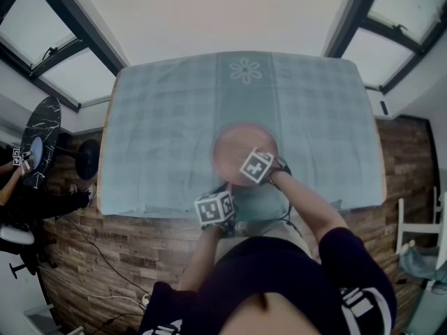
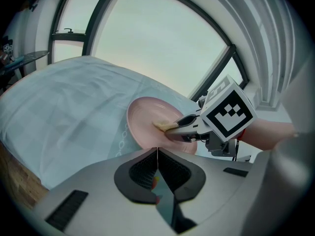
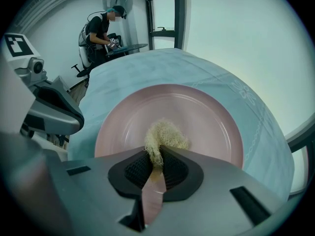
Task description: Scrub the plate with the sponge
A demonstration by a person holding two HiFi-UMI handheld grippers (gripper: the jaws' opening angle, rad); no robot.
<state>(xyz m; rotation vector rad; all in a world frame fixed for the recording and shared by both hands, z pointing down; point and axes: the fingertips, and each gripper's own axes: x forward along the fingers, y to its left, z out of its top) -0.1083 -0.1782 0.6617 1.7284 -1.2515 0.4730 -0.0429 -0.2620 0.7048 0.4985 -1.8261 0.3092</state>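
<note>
While right gripper (image 3: 156, 156) pinches sponge (image 3: 166, 135) on pink plate (image 3: 206, 117) (blue tablecloth (image 3: 147, 65)), left gripper (image 2: 157, 154) jaws pressed together.

We read no words or numbers anywhere. The left cube (image 1: 214, 209) and right cube (image 1: 256, 166) bear only square markers.

R gripper (image 3: 155, 157) jaws clamp sponge (image 3: 167, 134) on pink plate (image 3: 209, 117).

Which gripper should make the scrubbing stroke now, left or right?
Right. The right gripper is shut on the sponge, over the plate. The left gripper is shut, empty, and short of the plate.
</note>
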